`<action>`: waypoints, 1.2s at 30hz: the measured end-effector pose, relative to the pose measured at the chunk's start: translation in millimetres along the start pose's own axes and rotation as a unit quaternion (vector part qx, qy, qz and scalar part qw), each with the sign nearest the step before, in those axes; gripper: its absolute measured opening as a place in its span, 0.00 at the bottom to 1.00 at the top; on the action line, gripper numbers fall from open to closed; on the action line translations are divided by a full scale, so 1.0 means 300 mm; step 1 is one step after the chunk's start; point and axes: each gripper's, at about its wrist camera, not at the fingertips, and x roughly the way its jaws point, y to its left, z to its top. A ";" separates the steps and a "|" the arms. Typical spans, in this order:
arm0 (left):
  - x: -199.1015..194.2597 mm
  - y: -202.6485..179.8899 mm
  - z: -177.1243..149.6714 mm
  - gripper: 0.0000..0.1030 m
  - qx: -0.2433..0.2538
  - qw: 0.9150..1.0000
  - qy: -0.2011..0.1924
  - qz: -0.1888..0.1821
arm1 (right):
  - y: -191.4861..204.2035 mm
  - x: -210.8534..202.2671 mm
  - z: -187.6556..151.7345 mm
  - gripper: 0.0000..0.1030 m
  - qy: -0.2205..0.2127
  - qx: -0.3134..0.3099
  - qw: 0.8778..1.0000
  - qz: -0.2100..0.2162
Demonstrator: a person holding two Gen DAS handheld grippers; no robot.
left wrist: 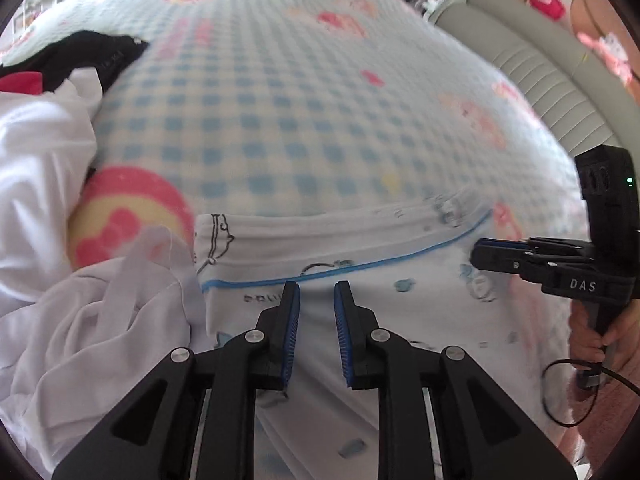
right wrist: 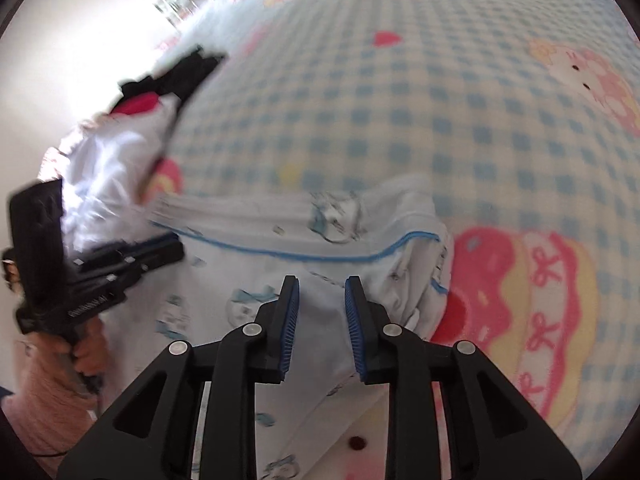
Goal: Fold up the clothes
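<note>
Folded white printed garment (left wrist: 360,276) on checked blanket (left wrist: 280,120), directly under left gripper (left wrist: 317,286) and right gripper (right wrist: 322,280), both jaws slightly parted, gripping nothing

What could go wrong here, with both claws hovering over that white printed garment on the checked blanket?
The printed garment is bunched at one end, so a fold started now may come out crooked. The loose white clothes lie right against it beside the left gripper and could get pinched along with it. Both the left and the right gripper stand only slightly open and may catch too little cloth.
</note>
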 end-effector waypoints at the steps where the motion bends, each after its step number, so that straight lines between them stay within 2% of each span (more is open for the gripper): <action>1: -0.012 0.027 0.005 0.19 -0.014 1.000 -0.004 0.006 | -0.029 0.007 -0.006 0.11 0.001 0.014 1.000 -0.005; 3: -0.035 0.082 0.015 0.18 -0.041 0.999 -0.011 0.019 | -0.090 -0.020 -0.015 0.03 -0.012 0.048 0.999 -0.002; 5: -0.078 0.100 0.009 0.17 -0.049 0.998 -0.021 0.020 | -0.113 -0.064 -0.024 0.06 -0.027 0.061 0.998 0.003; 6: -0.102 0.104 0.005 0.17 -0.050 0.998 -0.026 0.019 | -0.115 -0.088 -0.028 0.12 -0.033 0.062 0.997 0.004; 10: -0.130 0.042 -0.050 0.19 -0.034 0.999 -0.015 -0.033 | -0.114 -0.177 -0.049 0.13 -0.058 0.065 0.996 0.009; 12: -0.134 -0.029 -0.090 0.22 -0.010 0.999 -0.009 -0.053 | -0.061 -0.170 -0.074 0.15 -0.044 0.043 0.998 0.016; 13: -0.128 -0.058 -0.107 0.23 0.003 0.999 -0.005 -0.045 | -0.036 -0.157 -0.089 0.16 -0.034 0.031 0.999 0.016; 15: -0.108 -0.101 -0.126 0.24 0.022 1.000 0.011 -0.012 | -0.007 -0.117 -0.123 0.16 -0.009 0.013 1.000 0.000; 17: -0.118 -0.087 -0.139 0.24 -0.004 1.000 0.022 -0.001 | -0.024 -0.084 -0.162 0.16 0.010 0.025 0.999 -0.034; 21: -0.228 -0.015 -0.210 0.25 -0.066 0.998 0.002 -0.007 | -0.113 -0.161 -0.234 0.18 -0.018 0.084 0.993 -0.081; 25: -0.310 0.021 -0.325 0.33 -0.103 0.994 -0.009 -0.038 | -0.084 -0.262 -0.334 0.20 -0.031 0.096 0.995 0.000; 28: -0.328 0.026 -0.406 0.33 -0.128 0.989 -0.009 -0.076 | 0.037 -0.268 -0.441 0.22 -0.013 0.060 0.998 0.032; 31: -0.317 -0.007 -0.458 0.33 -0.132 0.987 0.001 -0.085 | 0.140 -0.252 -0.540 0.22 0.005 0.042 0.997 0.066; 36: -0.359 -0.047 -0.539 0.33 -0.145 0.981 -0.004 -0.128 | 0.196 -0.211 -0.677 0.22 0.002 0.084 0.994 0.076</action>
